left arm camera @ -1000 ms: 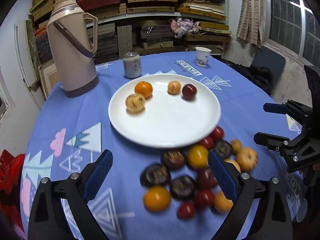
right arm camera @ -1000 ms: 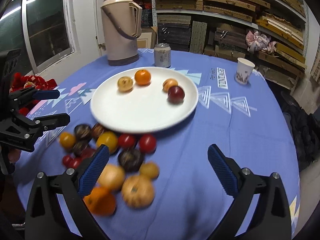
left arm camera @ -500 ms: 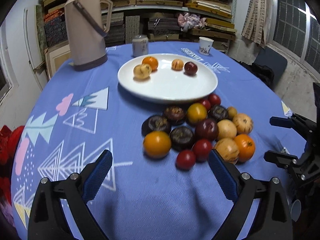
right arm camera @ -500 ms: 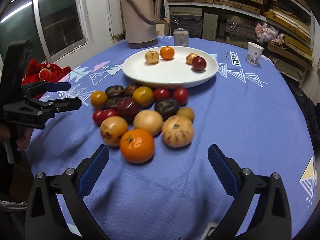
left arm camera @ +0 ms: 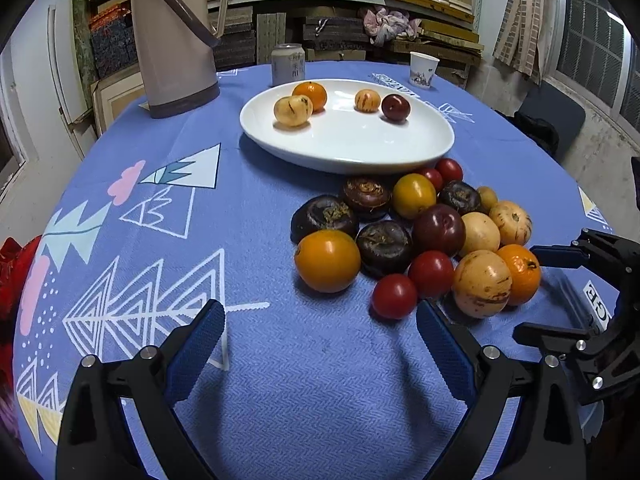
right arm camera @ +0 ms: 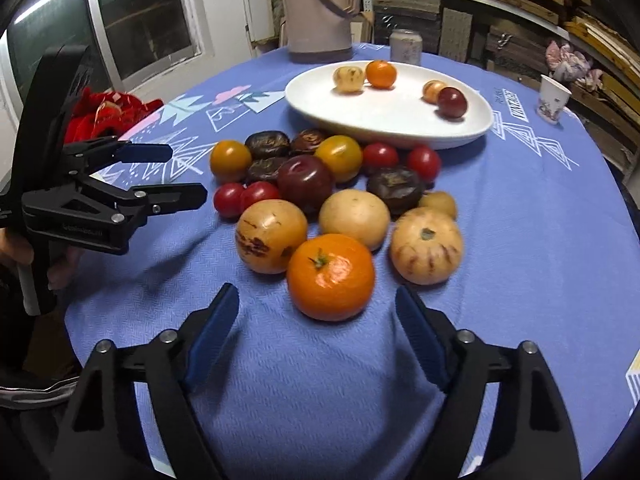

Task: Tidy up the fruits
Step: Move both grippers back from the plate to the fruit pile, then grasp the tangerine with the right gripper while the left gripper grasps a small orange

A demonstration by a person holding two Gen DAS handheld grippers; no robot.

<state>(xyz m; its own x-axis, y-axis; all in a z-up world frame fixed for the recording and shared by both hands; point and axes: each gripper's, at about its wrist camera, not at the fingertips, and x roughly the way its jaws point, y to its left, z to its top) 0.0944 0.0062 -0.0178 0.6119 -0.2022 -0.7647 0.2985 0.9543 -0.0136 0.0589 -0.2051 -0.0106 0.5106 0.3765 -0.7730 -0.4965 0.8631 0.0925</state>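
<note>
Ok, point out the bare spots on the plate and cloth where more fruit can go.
The plate is bare across its near half; four fruits sit along its far side. The tablecloth is bare on the thermos side, left of the fruit pile. It is crowded from the plate's near rim to the right gripper, whose jaws are closing, nothing between them.

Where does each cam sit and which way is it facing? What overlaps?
Left wrist: sits on the left claw, angled down across the blue patterned tablecloth at the loose fruit pile; own open blue-padded fingers low, right claw at right edge.
Right wrist: sits on the right claw, closing on nothing yet, behind the round orange mandarin; left claw and a hand at left.
Shared: round white plate, beige thermos jug, pile, mandarin.
</note>
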